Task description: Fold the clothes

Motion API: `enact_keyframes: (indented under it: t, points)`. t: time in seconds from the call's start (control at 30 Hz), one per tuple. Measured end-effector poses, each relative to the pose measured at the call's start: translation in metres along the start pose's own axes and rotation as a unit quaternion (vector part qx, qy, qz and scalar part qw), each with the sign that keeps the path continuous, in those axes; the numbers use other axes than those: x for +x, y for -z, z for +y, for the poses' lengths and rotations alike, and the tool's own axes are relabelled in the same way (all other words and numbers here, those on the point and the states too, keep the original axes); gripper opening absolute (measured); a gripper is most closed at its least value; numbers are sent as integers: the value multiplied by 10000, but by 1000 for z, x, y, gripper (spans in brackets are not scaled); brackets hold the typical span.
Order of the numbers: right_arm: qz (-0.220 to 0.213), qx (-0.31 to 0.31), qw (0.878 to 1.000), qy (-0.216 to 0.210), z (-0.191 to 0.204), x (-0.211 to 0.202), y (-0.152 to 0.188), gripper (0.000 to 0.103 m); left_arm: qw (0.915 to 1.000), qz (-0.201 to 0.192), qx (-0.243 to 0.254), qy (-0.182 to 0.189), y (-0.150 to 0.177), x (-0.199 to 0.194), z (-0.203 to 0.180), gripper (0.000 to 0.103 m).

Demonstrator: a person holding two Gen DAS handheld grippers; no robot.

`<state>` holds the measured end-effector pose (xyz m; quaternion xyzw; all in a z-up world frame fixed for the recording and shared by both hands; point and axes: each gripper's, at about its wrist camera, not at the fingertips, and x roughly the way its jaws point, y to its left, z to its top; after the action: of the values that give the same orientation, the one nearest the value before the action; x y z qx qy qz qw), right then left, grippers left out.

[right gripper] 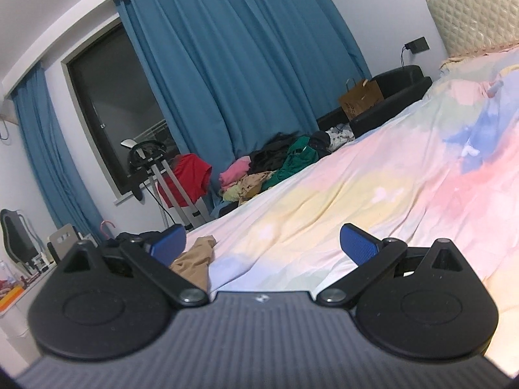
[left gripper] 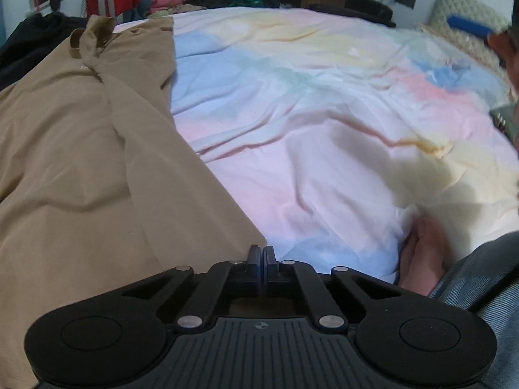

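A tan garment [left gripper: 81,162] lies spread on the bed [left gripper: 324,123], on the left part of the left wrist view, with its long edge running diagonally down toward the left gripper [left gripper: 261,253]. At its far end a darker band with loops [left gripper: 97,32] is bunched up; it looks like a waistband, so this may be trousers, but I cannot say for sure. A long crease runs down the middle of the cloth.

The tongs of the left gripper are pressed together, right at the near corner of the tan cloth. Whether a thin edge of cloth is pinched between them I cannot tell, because the tips hide that place. The right gripper [right gripper: 262,243] has its tongs wide apart and holds nothing; it hangs over the sheet, and a small piece of the tan garment [right gripper: 194,259] shows just behind its left finger [right gripper: 168,243].

The cloth seems thin, soft and light. I judge it will drape and sag when lifted, and it may slide on the smooth sheet, so one grip alone would let it twist. Good places to hold are the hem corners near the left gripper and the thicker band at the far end, where the layers give the pads more to bite.

A pile of other clothes [right gripper: 266,168] lies beyond the bed.
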<state>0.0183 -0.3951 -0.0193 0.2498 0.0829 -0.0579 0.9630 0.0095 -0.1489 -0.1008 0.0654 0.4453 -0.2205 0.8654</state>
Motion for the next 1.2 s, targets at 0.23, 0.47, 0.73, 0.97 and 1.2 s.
enact_keyframes:
  t: [0.23,0.47,0.73,0.97,1.2]
  points:
    - [133,-63,9999,-59,8,1,3,103,9902,-567,-1002,787,0,-77,54,1]
    - [348,-318,9987,-190,27,6,11,103,9794,-528,-1887,490,30,-128,142,1]
    - [528,-583,9965,-292,41,6,17,103,9804,-50,-1968,39,49,-117,168,5]
    - [598,-849,9937,-424,55,7,23,103,9868,-825,-1376,-222,20,-137,144,51]
    - [571,-1044,9911,-591,65,6,27,103,9757,-1923,-874,-582,-37,-137,120,97]
